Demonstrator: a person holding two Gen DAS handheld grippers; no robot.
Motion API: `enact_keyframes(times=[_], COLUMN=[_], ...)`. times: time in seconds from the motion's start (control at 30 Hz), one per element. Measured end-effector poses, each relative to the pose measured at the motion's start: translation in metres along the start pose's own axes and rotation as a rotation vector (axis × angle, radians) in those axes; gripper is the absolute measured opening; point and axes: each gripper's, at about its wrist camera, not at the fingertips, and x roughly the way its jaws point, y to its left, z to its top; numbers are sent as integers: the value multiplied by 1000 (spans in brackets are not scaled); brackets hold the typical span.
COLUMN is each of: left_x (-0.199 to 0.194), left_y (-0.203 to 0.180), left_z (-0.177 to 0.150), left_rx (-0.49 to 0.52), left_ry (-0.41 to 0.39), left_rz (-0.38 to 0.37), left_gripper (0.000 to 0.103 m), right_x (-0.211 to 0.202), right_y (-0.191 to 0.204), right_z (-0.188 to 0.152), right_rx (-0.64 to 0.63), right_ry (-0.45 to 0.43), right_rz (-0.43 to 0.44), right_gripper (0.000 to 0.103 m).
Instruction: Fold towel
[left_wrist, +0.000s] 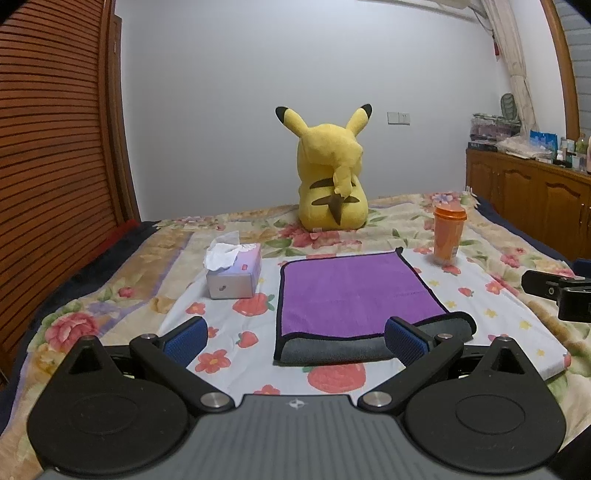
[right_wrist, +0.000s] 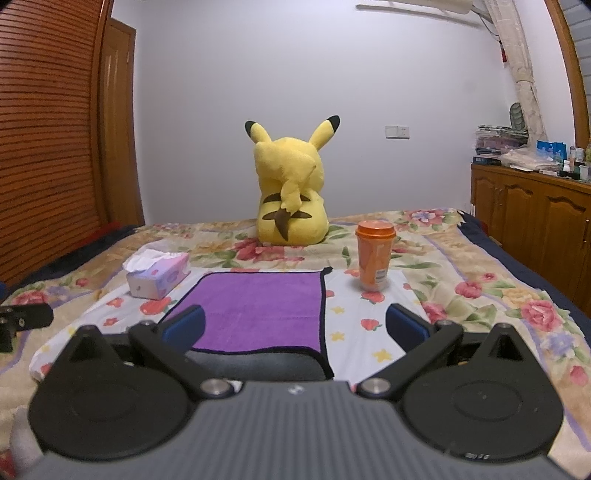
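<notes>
A purple towel (left_wrist: 351, 291) with black trim lies flat on the floral bedsheet, its grey underside showing along the near edge. It also shows in the right wrist view (right_wrist: 258, 314). My left gripper (left_wrist: 295, 338) is open and empty, just short of the towel's near-left corner. My right gripper (right_wrist: 295, 325) is open and empty, just short of the towel's near-right corner. The right gripper's body shows at the right edge of the left wrist view (left_wrist: 557, 291). The left gripper's body shows at the left edge of the right wrist view (right_wrist: 22, 319).
A tissue box (left_wrist: 234, 275) stands left of the towel. An orange cup (left_wrist: 448, 234) stands at its far right. A yellow plush toy (left_wrist: 330, 177) sits behind. A wooden cabinet (left_wrist: 535, 199) runs along the right, a slatted wooden panel (left_wrist: 55, 147) along the left.
</notes>
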Motion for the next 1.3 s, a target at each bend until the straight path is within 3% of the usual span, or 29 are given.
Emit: enact_keyframes(times=[0.9, 1.3], left_x=[58, 78], left_y=[-3, -1], left_z=[2, 5], left_rx=[60, 54], left_ry=[159, 187], left_rz=[-53, -72], left_gripper=[103, 103], right_x=[47, 73], right_y=[-1, -4], right_z=[3, 0], right_rx=[-15, -13], right_ry=[107, 179], right_rz=[-13, 33], right_gripper=[103, 103])
